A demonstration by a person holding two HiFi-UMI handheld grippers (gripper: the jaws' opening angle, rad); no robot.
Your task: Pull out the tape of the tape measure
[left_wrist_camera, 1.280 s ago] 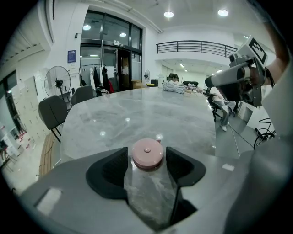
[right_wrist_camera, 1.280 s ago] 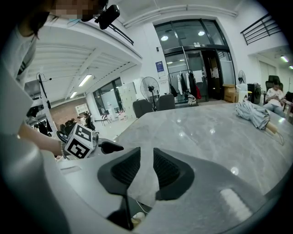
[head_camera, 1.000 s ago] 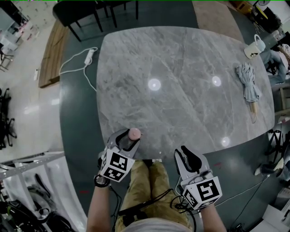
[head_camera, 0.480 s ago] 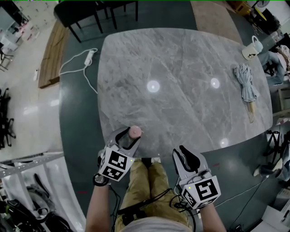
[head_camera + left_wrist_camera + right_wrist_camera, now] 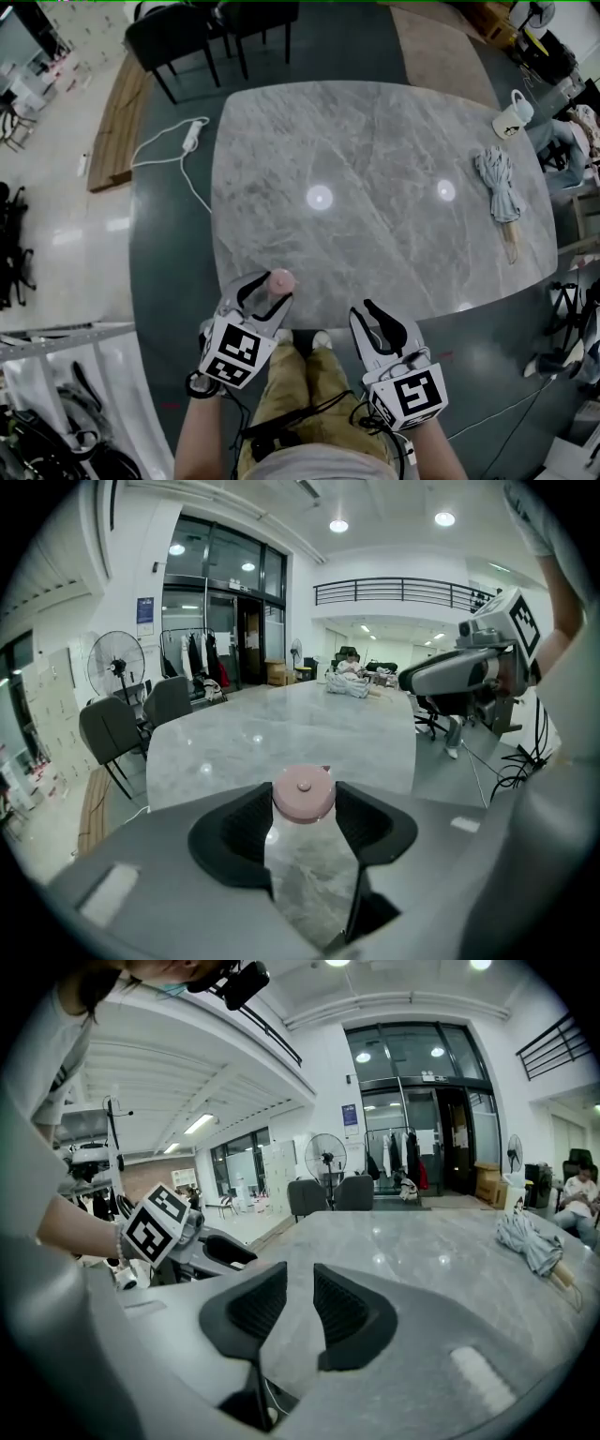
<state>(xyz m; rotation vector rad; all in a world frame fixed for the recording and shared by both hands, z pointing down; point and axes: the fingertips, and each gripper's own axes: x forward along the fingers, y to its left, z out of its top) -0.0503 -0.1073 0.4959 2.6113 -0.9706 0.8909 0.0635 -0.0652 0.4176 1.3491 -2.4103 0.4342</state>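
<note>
The table (image 5: 375, 141) fills the middle of the head view, a grey marble slab with rounded corners, and nearly all of it is bare. Dark floor runs round every side, with chairs (image 5: 187, 28) beyond the far left corner and a power strip (image 5: 192, 136) with its cord lying on the floor off the left edge. A folded umbrella (image 5: 497, 183) lies near the right edge, and a mug (image 5: 509, 119) stands at the far right corner just beyond it (both well apart from the grippers). The left gripper (image 5: 265, 284) reaches over the near edge, its jaws set fairly wide and clamped on the two sides of the tape measure (image 5: 280, 279), a small pink round case held at the jaw tips just inside that edge. The right gripper (image 5: 370, 314) hangs off the table, over the floor just short of the near edge and beside the person's legs; its jaws stand a narrow gap apart with nothing between them.
</note>
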